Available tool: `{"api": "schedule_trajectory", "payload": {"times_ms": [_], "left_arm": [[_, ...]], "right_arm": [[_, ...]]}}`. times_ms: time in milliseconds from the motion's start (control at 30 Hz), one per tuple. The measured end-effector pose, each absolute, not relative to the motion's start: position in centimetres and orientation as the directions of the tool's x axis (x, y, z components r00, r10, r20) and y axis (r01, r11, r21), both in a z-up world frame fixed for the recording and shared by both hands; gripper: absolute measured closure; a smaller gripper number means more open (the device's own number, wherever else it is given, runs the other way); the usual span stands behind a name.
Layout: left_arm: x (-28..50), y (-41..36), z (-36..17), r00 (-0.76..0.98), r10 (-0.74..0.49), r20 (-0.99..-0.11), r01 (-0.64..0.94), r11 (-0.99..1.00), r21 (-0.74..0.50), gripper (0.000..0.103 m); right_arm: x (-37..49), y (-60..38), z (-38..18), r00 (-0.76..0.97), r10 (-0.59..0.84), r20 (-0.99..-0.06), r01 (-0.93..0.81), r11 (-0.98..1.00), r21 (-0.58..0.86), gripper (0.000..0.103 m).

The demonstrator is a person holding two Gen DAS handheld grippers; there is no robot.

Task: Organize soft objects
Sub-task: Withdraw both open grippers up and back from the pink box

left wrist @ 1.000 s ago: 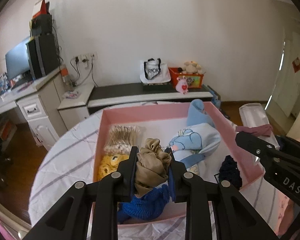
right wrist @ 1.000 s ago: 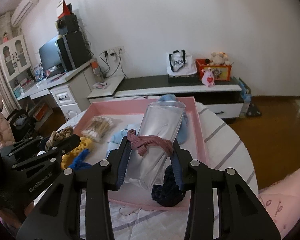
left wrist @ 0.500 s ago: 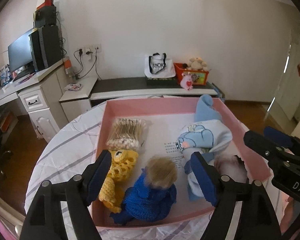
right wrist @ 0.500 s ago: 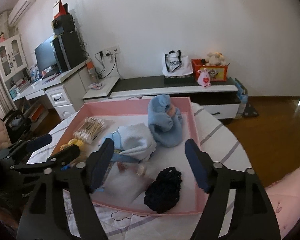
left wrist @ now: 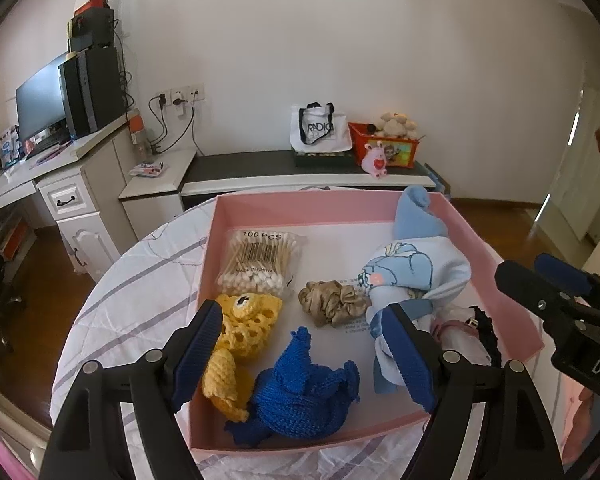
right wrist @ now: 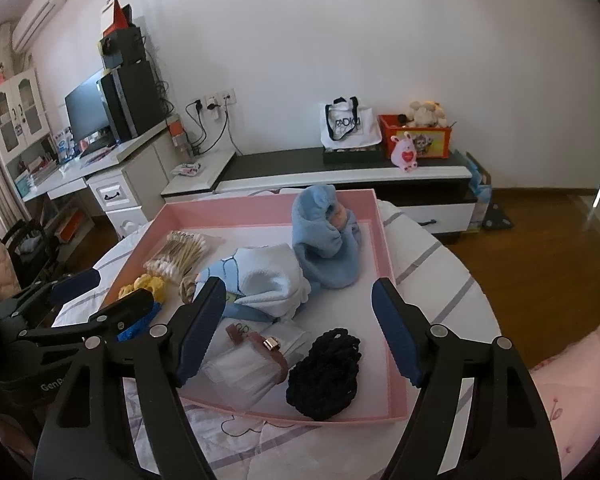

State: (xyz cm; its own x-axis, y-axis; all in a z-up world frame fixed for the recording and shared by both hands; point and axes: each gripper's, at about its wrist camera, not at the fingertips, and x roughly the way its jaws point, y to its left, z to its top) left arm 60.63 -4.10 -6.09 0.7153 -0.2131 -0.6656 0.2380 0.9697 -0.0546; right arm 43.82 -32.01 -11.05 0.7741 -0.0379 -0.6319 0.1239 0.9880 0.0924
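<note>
Left gripper: fingers spread wide, holding nothing, poised above the near edge of the pink tray. Right gripper: fingers likewise spread wide and empty, above the tray's near right part. Between the left fingers lies a blue crocheted piece, touching a yellow crocheted piece on its left. Just beyond them, a tan satin scrunchie rests on the tray floor beside a folded light-blue cloth with a printed elephant. A sealed bag of cotton swabs marked "100 PCS" lies in the far left part of the tray. A blue plush item stands against the far right wall. Between the right fingers lie a clear plastic pouch with a brown band around it and, touching it on the right, a black knitted scrunchie. The tray sits on a round counter covered in a white striped cloth. Behind, a low TV cabinet carries a white tote bag and a red toy box.
</note>
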Motion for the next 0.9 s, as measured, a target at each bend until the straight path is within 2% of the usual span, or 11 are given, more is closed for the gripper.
{"api": "schedule_trajectory", "payload": {"times_ms": [467, 600, 800, 900], "left_arm": [[59.3, -3.2, -5.2, 0.72, -0.197, -0.666, 0.216, 0.975, -0.055, 0.024], [58.6, -3.0, -4.6, 0.724, -0.193, -0.662, 0.211, 0.976, -0.054, 0.024], [56.8, -2.3, -3.7, 0.733, -0.186, -0.654, 0.202, 0.978, -0.053, 0.024], [55.6, -2.2, -3.1, 0.737, -0.184, -0.65, 0.196, 0.979, -0.056, 0.022]], "right_arm": [[43.0, -30.8, -10.7, 0.764, -0.043, -0.643, 0.115, 0.991, 0.071, 0.03], [42.4, -30.3, -10.3, 0.77, -0.047, -0.636, 0.109, 0.992, 0.059, 0.024], [41.2, -29.6, -9.5, 0.776, -0.048, -0.629, 0.105, 0.993, 0.054, 0.023], [40.3, -29.1, -8.9, 0.782, -0.058, -0.62, 0.11, 0.993, 0.046, 0.016]]}}
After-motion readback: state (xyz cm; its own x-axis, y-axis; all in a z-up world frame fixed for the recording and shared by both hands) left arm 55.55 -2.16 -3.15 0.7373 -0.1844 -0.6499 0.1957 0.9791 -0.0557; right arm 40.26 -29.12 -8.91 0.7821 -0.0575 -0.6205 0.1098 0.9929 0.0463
